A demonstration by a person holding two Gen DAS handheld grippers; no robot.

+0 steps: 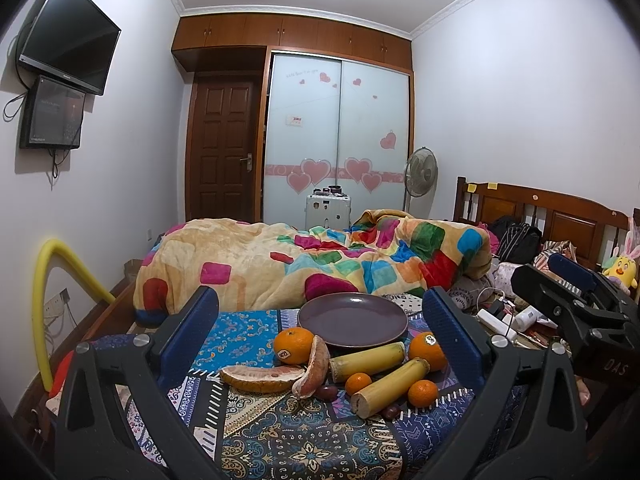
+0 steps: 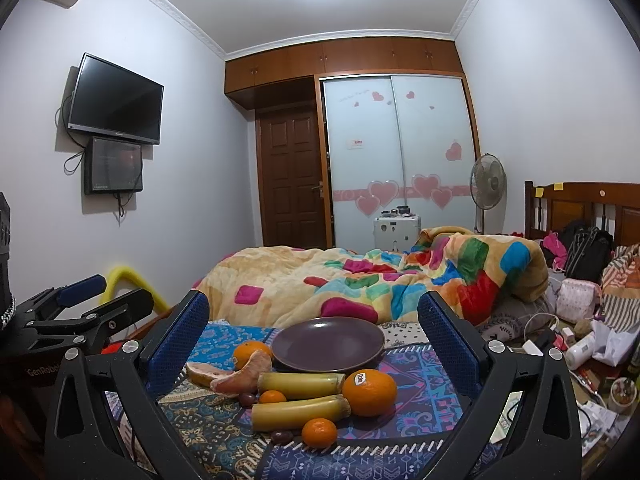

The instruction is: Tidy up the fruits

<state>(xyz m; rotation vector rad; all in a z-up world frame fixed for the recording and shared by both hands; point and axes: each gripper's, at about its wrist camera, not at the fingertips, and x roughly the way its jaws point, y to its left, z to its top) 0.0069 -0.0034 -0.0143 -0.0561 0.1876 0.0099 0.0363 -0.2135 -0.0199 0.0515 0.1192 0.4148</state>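
- Left gripper (image 1: 320, 316) spread wide, nothing between fingers, hovering over the fruit pile; right gripper (image 2: 313, 316) likewise spread and holding nothing.
- Fruit lies on a patterned cloth (image 1: 288, 436) on the bed.
- Nearest: small mandarin (image 2: 319, 432), dark date (image 2: 282, 436) just left of it.
- Next: two sugarcane pieces, front one (image 2: 300, 412), rear one (image 2: 300, 385), another small mandarin (image 2: 273, 396) between them.
- Big stickered orange (image 2: 369, 392) right of the canes, touching the front one.
- Left side: pomelo segments (image 2: 236, 374), second big orange (image 2: 251, 354) behind them.
- Behind the fruit: purple plate (image 2: 328, 346), nothing on it, just beyond the rear cane.
- Further: multicoloured blanket (image 2: 360, 276) bunched on the bed.
- Far: white suitcase (image 2: 396, 232), standing fan (image 2: 487, 188), wardrobe (image 2: 396, 144) with heart stickers.
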